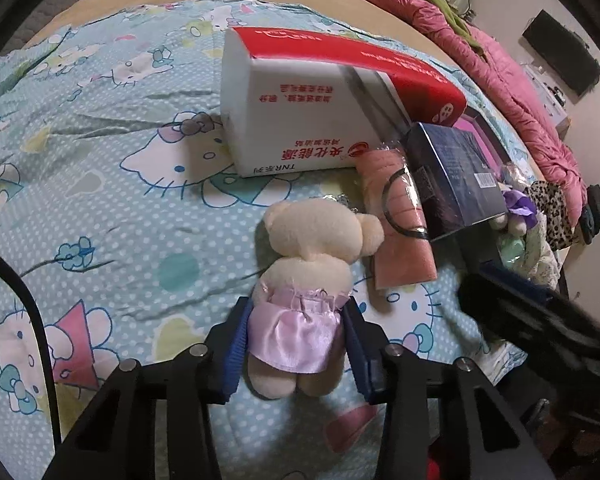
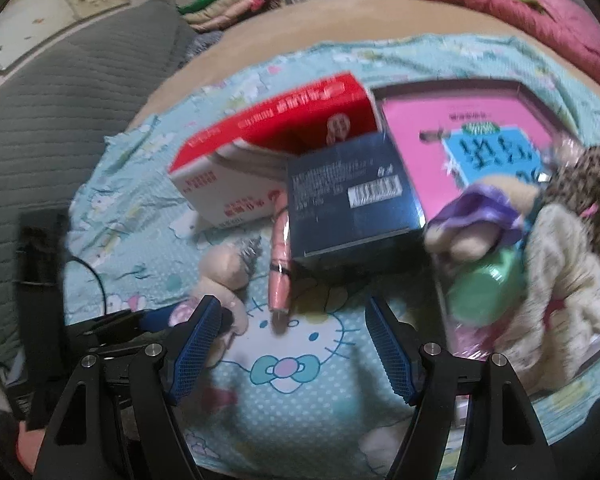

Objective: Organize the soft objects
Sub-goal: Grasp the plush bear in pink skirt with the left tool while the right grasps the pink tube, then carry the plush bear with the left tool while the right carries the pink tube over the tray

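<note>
Cream plush and pink satin fill the middle of our left wrist view: a small cream teddy bear in a shiny pink satin skirt (image 1: 300,280) lies on the light blue bedsheet printed with white cartoon cats (image 1: 112,184), its head away from us. Our left gripper (image 1: 296,344) has its two blue pads one on each side of the skirt, and they touch the fabric, so the bear is squeezed at the waist between them.

Just beyond the bear's head stands a white and red carton with red Chinese print (image 1: 300,112). Beside it, to the right, we see a flat salmon-pink packet in clear wrap with a black band (image 1: 400,224), and a dark blue glossy box with a barcode (image 1: 456,176) rests partly on this packet. A long pink quilted blanket (image 1: 500,88) lies along the far edge of the bed.

In the right wrist view, which is blurred, our right gripper (image 2: 296,348) hangs over the sheet with its jaws wide apart, and only the cat print is between them. The bear (image 2: 224,268) is just outside its left finger. To the right lie a second plush toy with a purple cloth (image 2: 476,216), a green round thing (image 2: 488,288) and a leopard-print fabric (image 2: 584,196), near a large pink flat box (image 2: 440,120).
</note>
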`<state>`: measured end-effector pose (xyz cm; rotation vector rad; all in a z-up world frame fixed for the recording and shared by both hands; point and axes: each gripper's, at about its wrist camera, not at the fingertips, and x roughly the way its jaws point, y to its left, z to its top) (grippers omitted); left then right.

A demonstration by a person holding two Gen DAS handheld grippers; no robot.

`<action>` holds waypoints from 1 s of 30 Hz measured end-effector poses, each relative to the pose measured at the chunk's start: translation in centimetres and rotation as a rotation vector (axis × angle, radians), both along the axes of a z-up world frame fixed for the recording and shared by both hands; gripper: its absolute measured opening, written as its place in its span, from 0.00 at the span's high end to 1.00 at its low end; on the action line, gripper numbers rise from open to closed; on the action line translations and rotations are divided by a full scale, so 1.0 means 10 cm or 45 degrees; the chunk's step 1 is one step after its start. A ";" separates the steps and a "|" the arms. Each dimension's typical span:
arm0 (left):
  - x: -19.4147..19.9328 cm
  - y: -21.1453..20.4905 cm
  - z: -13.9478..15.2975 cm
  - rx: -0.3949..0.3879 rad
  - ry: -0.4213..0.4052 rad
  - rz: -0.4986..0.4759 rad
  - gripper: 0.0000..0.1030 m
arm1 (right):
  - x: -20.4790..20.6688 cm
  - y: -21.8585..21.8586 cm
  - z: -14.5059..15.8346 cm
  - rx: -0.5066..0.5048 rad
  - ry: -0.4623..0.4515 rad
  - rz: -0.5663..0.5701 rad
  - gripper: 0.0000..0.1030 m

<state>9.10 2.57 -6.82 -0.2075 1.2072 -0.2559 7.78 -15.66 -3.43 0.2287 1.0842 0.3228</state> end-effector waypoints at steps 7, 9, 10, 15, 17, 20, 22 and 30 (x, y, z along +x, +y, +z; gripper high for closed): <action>-0.03 0.10 0.03 -0.038 -0.004 0.013 0.57 | 0.12 0.12 -0.18 0.010 0.040 -0.042 0.49; -0.05 0.15 0.04 -0.048 -0.004 0.022 0.57 | 0.16 0.17 -0.21 0.014 0.033 -0.033 0.53; -0.06 0.17 0.04 -0.053 -0.003 0.027 0.57 | 0.18 0.19 -0.23 0.018 0.036 -0.029 0.55; -0.05 0.17 0.04 -0.061 -0.001 0.029 0.57 | 0.26 0.28 -0.35 0.030 0.039 -0.018 0.74; -0.05 0.16 0.03 -0.062 -0.001 0.027 0.57 | 0.28 0.28 -0.38 0.041 0.034 -0.016 0.82; -0.06 0.19 0.02 -0.065 0.003 0.035 0.57 | 0.28 0.23 -0.40 0.073 0.029 -0.013 0.87; -0.06 0.18 0.03 -0.067 0.000 0.043 0.57 | 0.27 0.19 -0.39 0.073 0.023 -0.007 0.88; -0.15 0.20 0.34 -0.085 -0.079 0.064 0.57 | 0.12 0.10 0.08 0.138 -0.110 0.090 0.88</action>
